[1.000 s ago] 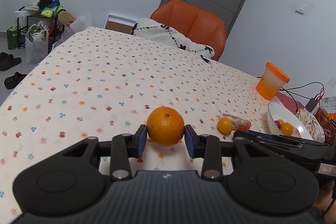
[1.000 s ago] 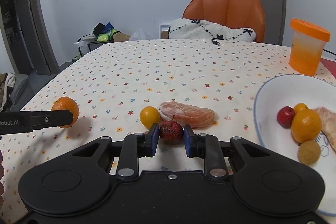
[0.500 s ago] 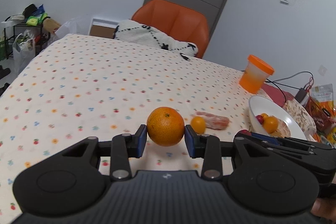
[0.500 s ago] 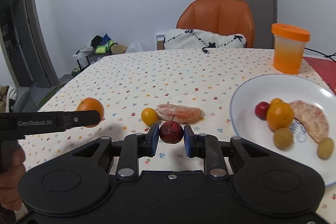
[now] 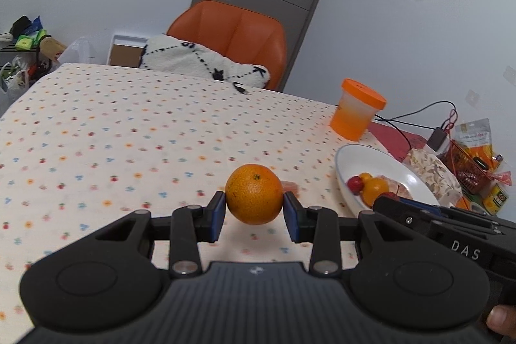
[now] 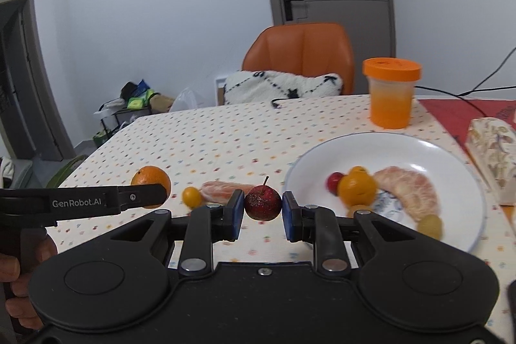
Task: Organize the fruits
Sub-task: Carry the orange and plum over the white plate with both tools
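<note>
The right gripper (image 6: pixel 262 211) is clamped on a small red stemmed fruit (image 6: pixel 262 202), held above the tablecloth just left of the white plate (image 6: pixel 464 170). The left gripper (image 5: pixel 254 216) pinches an orange (image 5: pixel 254 198), also aloft. Each should probably be carried over the plate's bare part and lowered before release, so neither rolls into the fruit already there.

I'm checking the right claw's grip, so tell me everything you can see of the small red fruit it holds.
The red fruit is small, round, dark red with pale speckles and a thin upright stem. It looks firm and whole. The right claw pinches it between blue pads, clear of the table, near the plate rim.
</note>
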### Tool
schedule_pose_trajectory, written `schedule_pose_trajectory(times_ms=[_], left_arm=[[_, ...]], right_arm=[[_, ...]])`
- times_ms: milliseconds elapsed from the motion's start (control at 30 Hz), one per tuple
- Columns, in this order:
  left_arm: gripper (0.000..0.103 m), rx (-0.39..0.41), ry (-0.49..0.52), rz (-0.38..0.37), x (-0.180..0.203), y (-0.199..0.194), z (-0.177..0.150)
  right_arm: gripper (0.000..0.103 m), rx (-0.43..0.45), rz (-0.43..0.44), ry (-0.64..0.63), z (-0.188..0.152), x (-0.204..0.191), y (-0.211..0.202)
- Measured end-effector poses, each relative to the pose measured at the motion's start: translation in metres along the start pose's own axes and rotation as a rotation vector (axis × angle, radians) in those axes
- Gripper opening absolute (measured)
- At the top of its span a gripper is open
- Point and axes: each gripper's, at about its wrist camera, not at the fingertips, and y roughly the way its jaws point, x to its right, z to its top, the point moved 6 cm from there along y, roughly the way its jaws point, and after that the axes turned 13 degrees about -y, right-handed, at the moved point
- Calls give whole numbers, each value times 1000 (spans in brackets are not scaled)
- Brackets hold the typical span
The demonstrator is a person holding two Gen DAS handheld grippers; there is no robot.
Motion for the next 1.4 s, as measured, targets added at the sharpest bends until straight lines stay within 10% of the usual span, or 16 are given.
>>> schedule_pose_trajectory(times_ms=[1400], left_arm=[[37,-98,155,-152,116,41,-41]], right_arm=[[31,-22,-140,128,-51,84,-35]])
